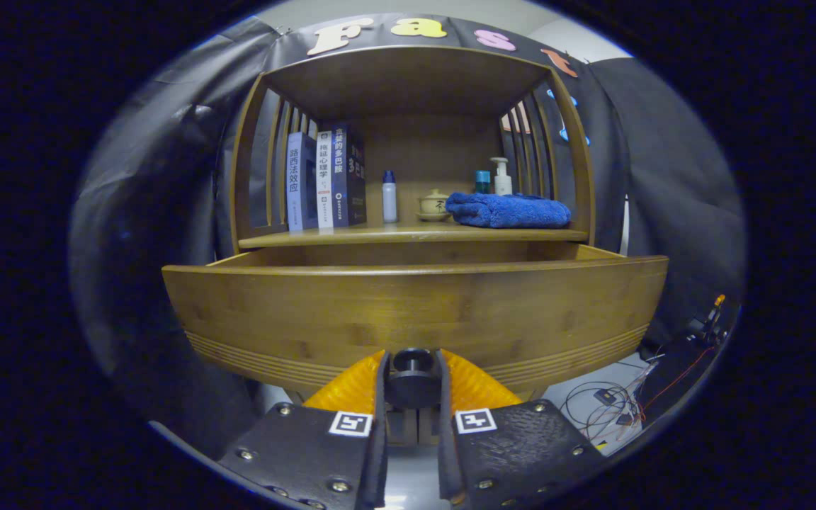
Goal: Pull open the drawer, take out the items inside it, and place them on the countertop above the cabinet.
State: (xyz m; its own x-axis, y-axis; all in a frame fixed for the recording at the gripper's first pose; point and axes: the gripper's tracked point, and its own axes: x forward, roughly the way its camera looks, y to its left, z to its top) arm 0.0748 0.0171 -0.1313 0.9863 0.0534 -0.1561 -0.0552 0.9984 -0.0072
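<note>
A wooden drawer (pixel 415 312) stands pulled out from under the cabinet's countertop (pixel 408 235). Its front panel faces me and hides whatever lies inside. A dark round knob (pixel 412 372) sits low on that panel. My gripper (pixel 412 368) is shut on the knob, one finger pressing on each side of it.
On the countertop stand several books (pixel 324 180), a small white bottle (pixel 389 197), a lidded cup (pixel 434 205), a folded blue towel (pixel 508 210) and a pump bottle (pixel 502 177). Slatted side walls and a roof enclose that shelf. Loose cables (pixel 613 404) lie on the floor, lower right.
</note>
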